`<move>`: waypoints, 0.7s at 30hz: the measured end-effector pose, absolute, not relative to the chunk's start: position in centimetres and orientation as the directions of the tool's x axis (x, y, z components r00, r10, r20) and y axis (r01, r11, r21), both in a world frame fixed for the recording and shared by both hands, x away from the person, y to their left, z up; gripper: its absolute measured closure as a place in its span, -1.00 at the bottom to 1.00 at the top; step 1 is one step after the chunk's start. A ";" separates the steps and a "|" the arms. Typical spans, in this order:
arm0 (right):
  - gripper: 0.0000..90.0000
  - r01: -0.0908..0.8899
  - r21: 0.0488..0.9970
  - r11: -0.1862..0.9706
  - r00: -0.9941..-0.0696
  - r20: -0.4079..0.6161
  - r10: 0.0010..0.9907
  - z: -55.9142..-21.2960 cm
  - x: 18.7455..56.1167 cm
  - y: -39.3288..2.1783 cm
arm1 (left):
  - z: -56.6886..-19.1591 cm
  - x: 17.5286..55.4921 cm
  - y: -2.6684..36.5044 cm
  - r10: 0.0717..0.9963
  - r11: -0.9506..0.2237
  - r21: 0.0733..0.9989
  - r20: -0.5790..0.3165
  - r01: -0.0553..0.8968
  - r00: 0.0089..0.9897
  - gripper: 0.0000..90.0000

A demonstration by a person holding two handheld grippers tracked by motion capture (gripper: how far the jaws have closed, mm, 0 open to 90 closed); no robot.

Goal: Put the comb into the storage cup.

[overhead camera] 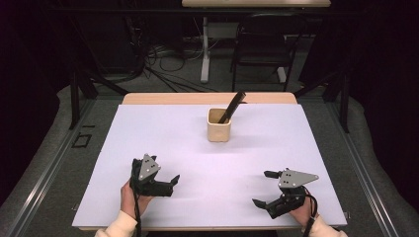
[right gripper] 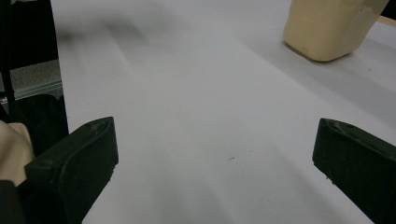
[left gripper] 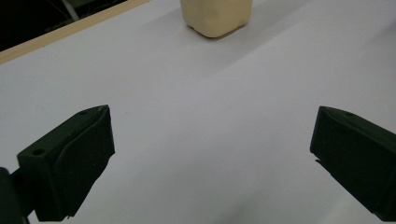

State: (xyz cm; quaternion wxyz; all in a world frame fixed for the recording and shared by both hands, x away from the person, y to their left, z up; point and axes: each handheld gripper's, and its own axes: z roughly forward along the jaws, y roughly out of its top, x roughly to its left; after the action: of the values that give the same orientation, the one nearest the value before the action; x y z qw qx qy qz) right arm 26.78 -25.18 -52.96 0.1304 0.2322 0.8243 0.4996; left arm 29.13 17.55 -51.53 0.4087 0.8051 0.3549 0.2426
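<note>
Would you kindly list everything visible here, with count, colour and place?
cup: one, cream, far middle of the table
stick: one, dark, leaning in the cup, top tilted to the right
table: one, white top with a wooden far edge
chair: one, black, on the floor beyond the table
cables: several, black, on the floor behind
left gripper: one, black, near left, jaws open
right gripper: one, black, near right, jaws open

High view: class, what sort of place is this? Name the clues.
Probably a lab or recording workspace: a white-covered table, loose cables on the floor behind it, a folding chair, and dark surroundings.
</note>
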 end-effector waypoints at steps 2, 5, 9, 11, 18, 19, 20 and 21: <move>-1.00 0.251 0.884 0.393 -0.858 0.016 0.513 -53.0 26.8 -25.2 | -51.6 28.8 17.8 0.773 -0.410 0.833 0.101 0.371 0.627 -1.00; -1.00 0.251 0.884 0.393 -0.858 0.015 0.514 -53.0 26.8 -25.2 | -51.6 28.2 18.3 0.779 -0.399 0.839 0.098 0.370 0.619 -1.00; -1.00 0.250 0.884 0.395 -0.858 0.013 0.513 -53.0 26.8 -25.2 | -51.7 27.6 18.8 0.784 -0.393 0.841 0.095 0.372 0.613 -1.00; -1.00 0.250 0.884 0.394 -0.858 0.014 0.514 -53.0 26.8 -25.2 | -51.8 27.3 19.0 0.783 -0.393 0.842 0.095 0.370 0.615 -1.00; -1.00 0.253 0.883 0.396 -0.858 0.016 0.513 -53.0 26.8 -25.2 | -52.1 26.3 19.5 0.785 -0.373 0.855 0.083 0.360 0.614 -1.00; -1.00 0.253 0.883 0.396 -0.858 0.016 0.513 -53.0 26.8 -25.1 | -52.2 26.1 19.6 0.784 -0.379 0.852 0.086 0.362 0.615 -1.00; -1.00 0.251 0.882 0.398 -0.858 0.013 0.514 -53.0 26.8 -25.1 | -52.3 26.0 19.6 0.782 -0.381 0.852 0.089 0.360 0.616 -1.00; -1.00 0.251 0.882 0.398 -0.858 0.012 0.514 -53.0 26.8 -25.1 | -52.3 25.9 19.6 0.783 -0.380 0.853 0.090 0.359 0.616 -1.00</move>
State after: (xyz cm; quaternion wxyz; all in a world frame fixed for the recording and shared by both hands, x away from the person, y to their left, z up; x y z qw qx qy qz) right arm 26.76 -25.11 -52.99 0.1322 0.2314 0.8256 0.4973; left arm 25.87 19.59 -52.29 0.4248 0.7922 0.3601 0.2496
